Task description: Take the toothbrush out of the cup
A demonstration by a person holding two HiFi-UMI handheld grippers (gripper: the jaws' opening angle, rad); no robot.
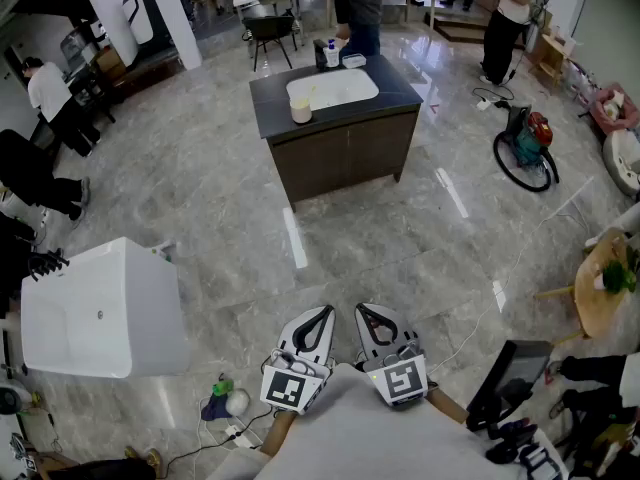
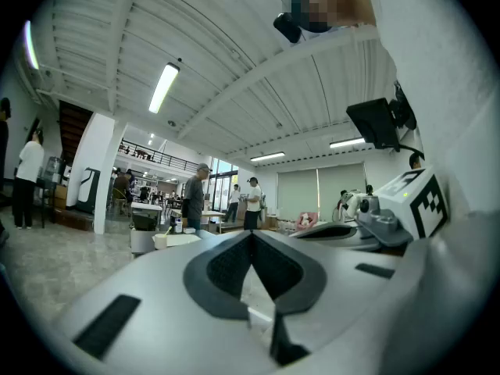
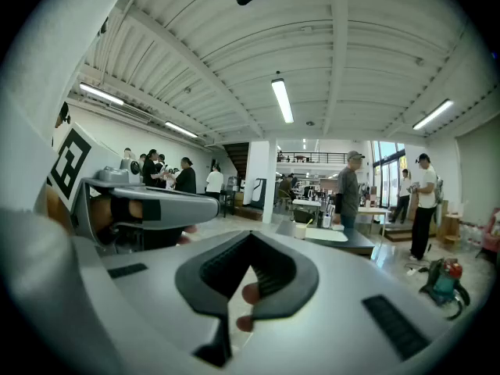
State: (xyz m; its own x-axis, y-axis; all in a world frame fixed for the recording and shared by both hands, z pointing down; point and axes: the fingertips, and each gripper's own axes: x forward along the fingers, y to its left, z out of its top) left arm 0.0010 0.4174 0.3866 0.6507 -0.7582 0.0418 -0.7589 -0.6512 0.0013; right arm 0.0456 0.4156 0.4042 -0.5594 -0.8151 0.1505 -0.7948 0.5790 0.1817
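A pale cup (image 1: 301, 112) stands on the dark counter (image 1: 400, 96) beside its white sink, far across the floor. In the right gripper view the cup (image 3: 300, 230) shows a thin toothbrush (image 3: 309, 223) leaning out of it. The left gripper view shows the same cup (image 2: 160, 241) small and distant. My left gripper (image 1: 327, 310) and right gripper (image 1: 360, 309) are side by side close to my body, both shut with nothing between the jaws. Both point roughly level toward the counter and are far from the cup.
A white bathtub (image 1: 100, 313) stands on the floor at the left. Bottles (image 1: 331, 53) sit at the counter's far edge and a person (image 1: 358, 3) stands behind it. A wheeled machine (image 1: 525, 148), cables and a round wooden table (image 1: 600, 293) are at the right.
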